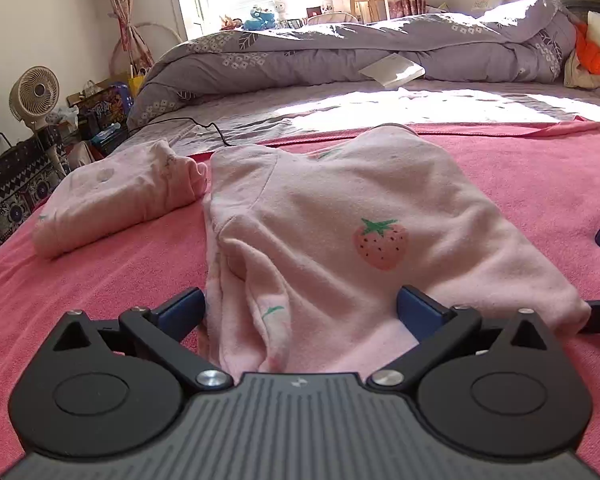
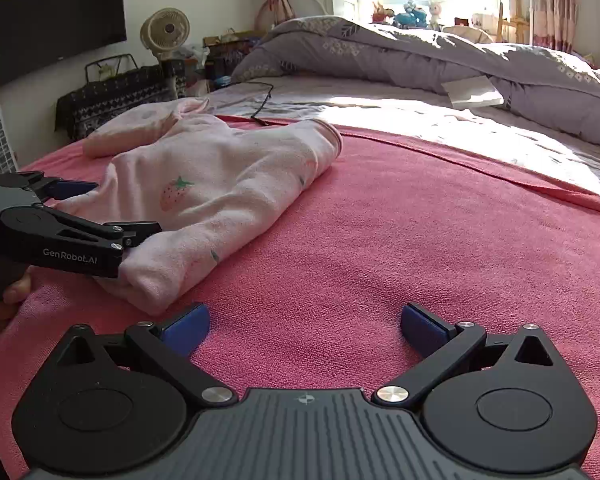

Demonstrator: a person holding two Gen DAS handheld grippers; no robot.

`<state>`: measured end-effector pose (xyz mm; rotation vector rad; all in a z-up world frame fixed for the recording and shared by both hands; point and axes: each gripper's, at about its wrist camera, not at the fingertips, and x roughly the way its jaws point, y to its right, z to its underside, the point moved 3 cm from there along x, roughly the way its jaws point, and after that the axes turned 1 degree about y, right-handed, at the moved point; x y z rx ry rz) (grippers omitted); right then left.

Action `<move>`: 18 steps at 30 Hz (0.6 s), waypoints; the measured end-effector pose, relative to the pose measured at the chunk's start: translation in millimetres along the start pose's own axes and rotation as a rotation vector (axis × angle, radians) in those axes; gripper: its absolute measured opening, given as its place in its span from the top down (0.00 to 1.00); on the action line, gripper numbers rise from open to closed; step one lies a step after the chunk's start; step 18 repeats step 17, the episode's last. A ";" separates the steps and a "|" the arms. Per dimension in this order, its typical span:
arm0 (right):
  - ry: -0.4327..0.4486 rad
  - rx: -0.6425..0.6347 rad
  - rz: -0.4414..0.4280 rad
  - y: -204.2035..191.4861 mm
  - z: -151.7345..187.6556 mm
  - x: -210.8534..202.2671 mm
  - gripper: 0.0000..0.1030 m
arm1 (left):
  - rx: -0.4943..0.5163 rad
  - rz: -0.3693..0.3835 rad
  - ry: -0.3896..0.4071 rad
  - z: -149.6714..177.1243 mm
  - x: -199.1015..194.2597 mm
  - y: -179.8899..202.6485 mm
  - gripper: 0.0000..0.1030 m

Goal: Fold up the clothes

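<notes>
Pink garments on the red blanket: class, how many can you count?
2. The strawberry-print top lies mid-blanket; a folded pink garment sits beside it, nearer the fan. Others may be hidden.

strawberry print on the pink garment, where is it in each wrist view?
Left wrist: printed red strawberry sits just right of centre, on the pale pink folded garment.
Right wrist: strawberry sits left of centre.
Shared landmark: cream round desk fan, upper left.

A folded strawberry garment (image 1: 340,220) lies on a towel (image 1: 520,200) spread over the near part of a bed. At its ten o'clock, just beside it, lies a second folded garment (image 1: 112,200). Behind both, at twelve o'clock, a cable (image 1: 204,124) lies on the sheet, then a heaped duvet (image 1: 300,60). A fan (image 1: 36,96) stands at ten o'clock, off the bed.
</notes>
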<state>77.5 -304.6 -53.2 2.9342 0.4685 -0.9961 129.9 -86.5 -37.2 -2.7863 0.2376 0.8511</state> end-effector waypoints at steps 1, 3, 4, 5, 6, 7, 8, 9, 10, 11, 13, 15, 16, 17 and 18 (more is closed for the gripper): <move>0.001 0.002 -0.001 0.2 0.0 0.0 0.00 | -0.009 0.004 -0.004 0.0 0.3 -1.1 0.00; 0.000 -0.002 0.003 0.0 -0.1 0.3 0.00 | -0.028 0.013 -0.011 0.0 1.0 -3.2 0.00; 0.000 -0.004 0.006 -0.2 -0.2 0.5 0.00 | -0.035 0.016 -0.013 -0.1 1.1 -3.9 0.00; 0.000 -0.005 0.008 -0.3 -0.2 0.5 0.00 | -0.034 0.015 -0.012 -0.2 0.7 -3.7 0.00; 0.000 -0.005 0.008 -0.3 -0.1 0.4 0.00 | -0.034 0.013 -0.012 -0.2 0.7 -3.3 0.00; 0.000 -0.005 0.008 -0.1 -0.3 0.3 0.00 | -0.034 0.012 -0.012 -0.3 0.8 -3.1 0.00; 0.000 -0.005 0.008 0.1 -0.3 0.1 0.00 | -0.036 0.014 -0.012 -0.5 1.0 -3.3 0.00; -0.001 -0.005 0.009 0.3 -0.3 -0.1 0.00 | -0.038 0.015 -0.012 -0.7 1.2 -3.4 0.00; -0.001 -0.006 0.010 0.1 -0.4 -0.1 0.00 | -0.040 0.016 -0.012 -0.9 1.4 -3.6 0.00; -0.001 -0.006 0.011 0.0 -0.5 0.0 0.00 | -0.041 0.016 -0.011 -1.0 1.6 -3.7 0.00; -0.001 -0.007 0.013 -0.2 -0.5 0.1 0.00 | -0.042 0.016 -0.010 -0.8 1.5 -3.7 0.00; -0.001 -0.007 0.015 -0.4 -0.4 0.5 0.00 | -0.041 0.015 -0.009 -0.7 1.7 -3.2 0.00; -0.001 -0.007 0.016 -0.4 -0.3 0.6 0.00 | -0.041 0.015 -0.009 -0.7 1.7 -3.2 0.00; -0.001 -0.007 0.017 -0.6 -0.3 0.7 0.00 | -0.042 0.016 -0.010 -0.7 1.8 -3.2 0.00; -0.001 -0.007 0.017 -0.6 -0.3 0.7 0.00 | -0.042 0.016 -0.010 -0.7 1.8 -3.2 0.00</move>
